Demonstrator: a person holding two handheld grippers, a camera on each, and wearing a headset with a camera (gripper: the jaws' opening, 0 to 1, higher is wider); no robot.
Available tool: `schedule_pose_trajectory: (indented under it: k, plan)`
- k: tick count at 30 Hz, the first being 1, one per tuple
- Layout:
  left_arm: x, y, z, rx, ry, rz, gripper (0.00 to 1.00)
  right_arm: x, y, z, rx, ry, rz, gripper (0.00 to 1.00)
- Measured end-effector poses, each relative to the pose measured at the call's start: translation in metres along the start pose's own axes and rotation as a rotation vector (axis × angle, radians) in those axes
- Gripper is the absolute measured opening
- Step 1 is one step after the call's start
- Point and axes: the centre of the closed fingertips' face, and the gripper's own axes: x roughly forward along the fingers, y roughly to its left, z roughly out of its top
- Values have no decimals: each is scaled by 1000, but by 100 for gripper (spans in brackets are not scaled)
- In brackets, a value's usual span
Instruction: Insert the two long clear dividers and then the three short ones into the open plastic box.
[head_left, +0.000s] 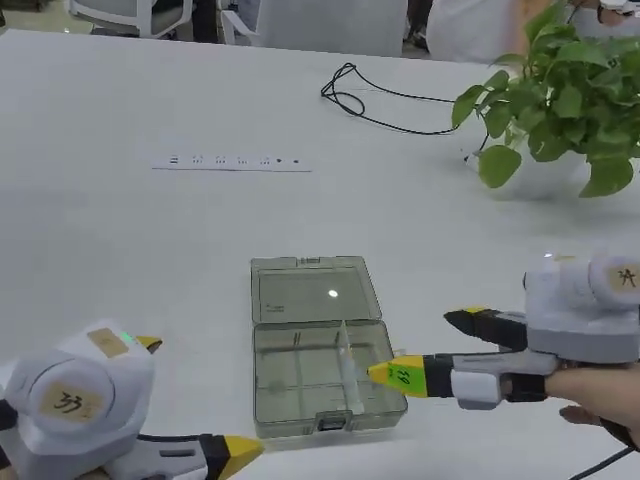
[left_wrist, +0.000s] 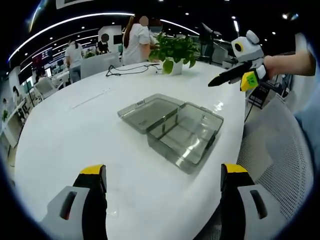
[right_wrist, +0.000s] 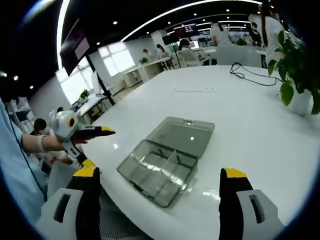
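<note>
Right gripper (head_left: 420, 346) reaches in from the right with its jaws spread apart and nothing between them, the nearer yellow tip over the right edge of the open plastic box (head_left: 280, 400). One left gripper (head_left: 195, 398) sits at the near left, apart from the box, its jaws also wide and empty. This single box is smoky and see-through, set close to the near edge of the white table (head_left: 120, 240), with its lid (head_left: 310, 292) folded flat on the far side. One long clear divider (head_left: 347, 368) stands in the tray, running near to far; fainter lines cross it, too thin to count. Farther off are one white power strip (head_left: 230, 161), one black cable (head_left: 385, 105) and one potted plant (head_left: 560, 100).
</note>
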Motion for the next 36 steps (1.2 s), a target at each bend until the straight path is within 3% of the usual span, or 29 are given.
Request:
schedule_pose_trajectory:
  k: [4, 8, 18, 20, 23, 26, 27, 28, 31, 36]
  plan:
    - [2, 6, -3, -28, 7, 9, 97, -6, -2, -4, -90, -45, -2, 100]
    - [2, 12, -6, -39, 19, 16, 96, -14, -1, -2, -48, -122, 7, 100]
    - [4, 33, -16, -80, 55, 43, 96, -33, -13, -23, -105, -110, -30, 100]
    - [5, 37, -18, -90, 65, 48, 96, -35, -17, -28, -89, -103, -42, 100]
    - [3, 54, -31, -125, 147, 116, 91, -40, -19, -34, -76, -106, -45, 100]
    - [3, 67, -35, -138, 173, 155, 87, -45, -20, -36, -58, -118, -54, 100]
    - [2, 71, -40, -143, 211, 163, 86, -46, -21, -38, -55, -115, -55, 100]
    - [3, 72, -40, -149, 216, 157, 85, -47, -21, -38, -56, -120, -56, 100]
    - [1, 82, -50, -122, 297, 172, 78, -50, -22, -42, -47, -117, -63, 100]
    - [1, 89, -57, -110, 357, 150, 71, -53, -26, -43, -21, -133, -82, 100]
